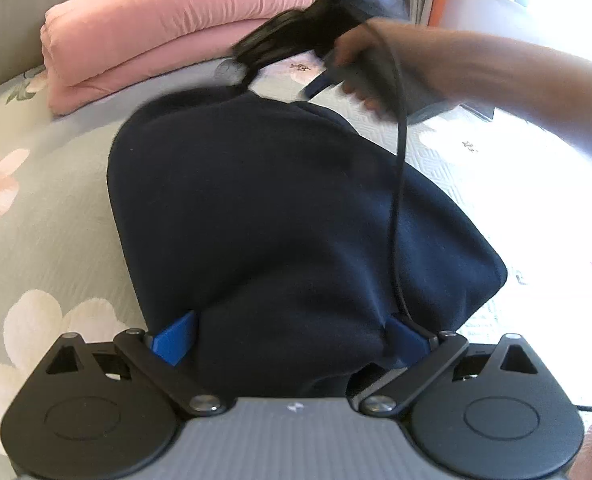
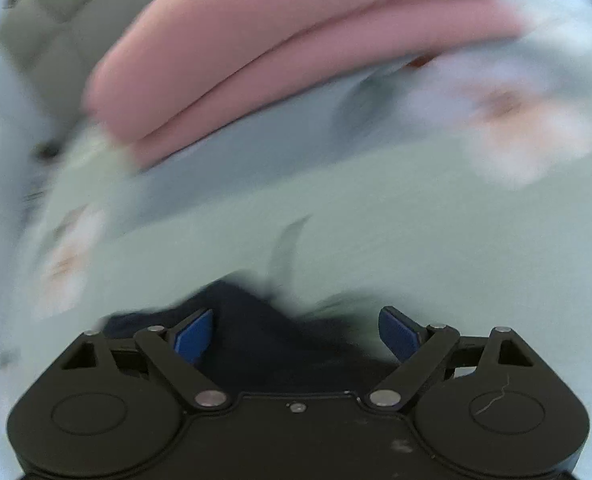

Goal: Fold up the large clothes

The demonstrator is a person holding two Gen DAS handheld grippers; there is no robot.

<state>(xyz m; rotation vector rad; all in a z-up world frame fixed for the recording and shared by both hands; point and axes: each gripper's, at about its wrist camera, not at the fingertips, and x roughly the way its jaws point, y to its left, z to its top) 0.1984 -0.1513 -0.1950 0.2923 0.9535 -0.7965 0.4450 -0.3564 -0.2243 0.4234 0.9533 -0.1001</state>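
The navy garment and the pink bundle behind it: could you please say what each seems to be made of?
Navy garment: probably fleece or sweatshirt knit, with a matte, faintly fuzzy surface and soft rounded folds. Pink bundle: probably padded woven cotton, matte and finely crinkled, with puffy folded layers.

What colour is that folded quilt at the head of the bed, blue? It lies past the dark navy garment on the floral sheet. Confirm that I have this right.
One thing is wrong: the folded quilt is pink, not blue. The left wrist view shows it plainly, and the blurred right wrist view agrees. The rest holds: it lies past the dark navy garment on the floral sheet.
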